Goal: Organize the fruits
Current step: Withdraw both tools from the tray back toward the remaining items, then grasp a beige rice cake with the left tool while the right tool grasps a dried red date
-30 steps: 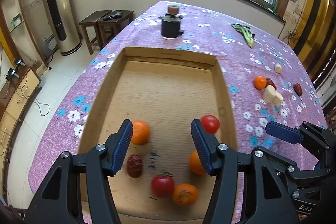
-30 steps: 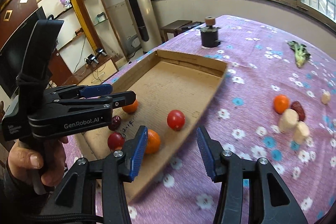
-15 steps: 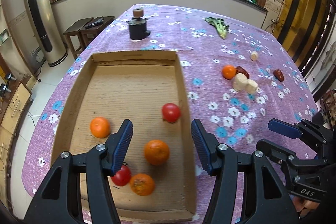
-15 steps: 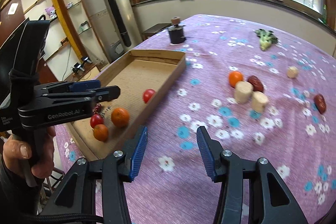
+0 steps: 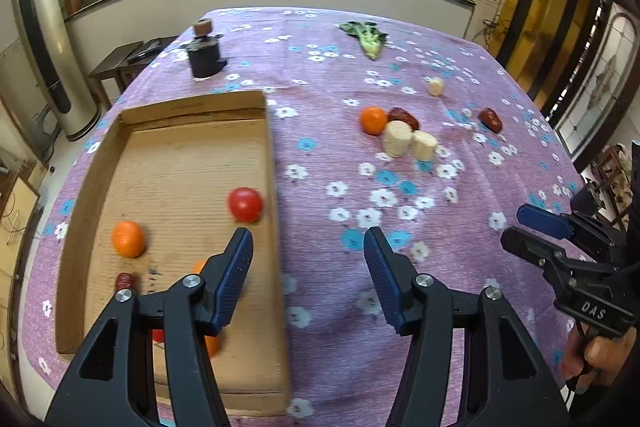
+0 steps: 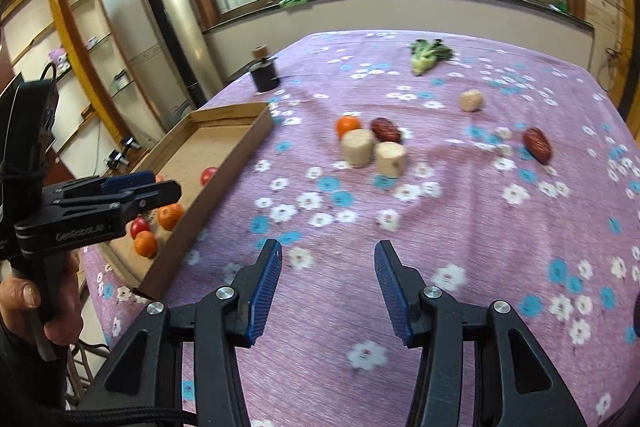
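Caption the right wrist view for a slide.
Open right gripper above floral tablecloth, facing orange and cork cylinders.

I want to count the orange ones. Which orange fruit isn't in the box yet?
The orange out on the purple cloth, beside a dark red date. The other oranges lie inside the cardboard box.

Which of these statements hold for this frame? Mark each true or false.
1. Both pairs of jaws stand open with nothing between them. True.
2. The shallow cardboard tray holds a red tomato. True.
3. The orange tangerine on the purple floral cloth lies apart from everything. False: it sits beside a dark red date and two beige cylinders.
4. The green leafy vegetable lies inside the tray. False: it lies on the cloth at the far end.
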Tool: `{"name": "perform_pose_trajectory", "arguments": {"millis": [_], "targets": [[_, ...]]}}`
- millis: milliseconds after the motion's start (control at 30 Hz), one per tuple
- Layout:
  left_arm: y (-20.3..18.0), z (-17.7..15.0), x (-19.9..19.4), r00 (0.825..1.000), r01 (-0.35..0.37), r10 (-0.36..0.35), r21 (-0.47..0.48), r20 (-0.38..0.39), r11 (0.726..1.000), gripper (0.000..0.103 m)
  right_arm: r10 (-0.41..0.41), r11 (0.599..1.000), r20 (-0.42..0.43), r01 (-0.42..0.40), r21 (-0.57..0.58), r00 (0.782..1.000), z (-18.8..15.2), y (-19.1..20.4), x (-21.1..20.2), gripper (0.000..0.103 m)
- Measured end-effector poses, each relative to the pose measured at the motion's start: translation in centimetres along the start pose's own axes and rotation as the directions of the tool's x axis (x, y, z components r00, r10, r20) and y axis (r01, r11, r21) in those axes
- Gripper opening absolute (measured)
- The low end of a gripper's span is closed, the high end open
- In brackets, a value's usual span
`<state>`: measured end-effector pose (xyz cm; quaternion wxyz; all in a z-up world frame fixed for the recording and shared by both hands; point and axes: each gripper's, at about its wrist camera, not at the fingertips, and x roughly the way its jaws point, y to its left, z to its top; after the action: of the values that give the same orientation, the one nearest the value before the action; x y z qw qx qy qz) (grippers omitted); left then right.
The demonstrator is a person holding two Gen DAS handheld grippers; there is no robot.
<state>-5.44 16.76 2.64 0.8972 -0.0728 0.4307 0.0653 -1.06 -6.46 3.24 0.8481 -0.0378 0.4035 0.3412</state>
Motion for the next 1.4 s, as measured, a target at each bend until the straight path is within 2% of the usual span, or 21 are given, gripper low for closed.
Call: {"name": "perform_pose_trajectory", "arguments": {"millis": [500,833,1100,1400], "targets": [[-3.9,0.3,0.9,0.999,0.038,-0.037,0.056,-0.009,0.998,0.056,-0.056,0.995,0.019,0.054,0.082,0.998,-1.3,-4.8,-1.6,0.05],[-6.0,1.4,3.0,0.998,0.066,-0.064,0.081,-0.025,0.995,0.056,-0.08,0.99,0.022,0.077,0.119,0.997,-1.5,-7.2,-1.5,0.05],[-7.3,3.6,6.0,0.995,0.097,-0.095,0.085,-0.026,0.992,0.056,-0.139,0.982,0.035,0.133,0.136,0.99,0.7,-9.9,-0.7,0.05],[-7.6,6.4,12.0,0.991,0.1,-0.095,0.043,-0.089,0.994,0.055,-0.212,0.958,0.04,0.199,0.205,0.977,4.6,-15.4,1.9,0.05]]}}
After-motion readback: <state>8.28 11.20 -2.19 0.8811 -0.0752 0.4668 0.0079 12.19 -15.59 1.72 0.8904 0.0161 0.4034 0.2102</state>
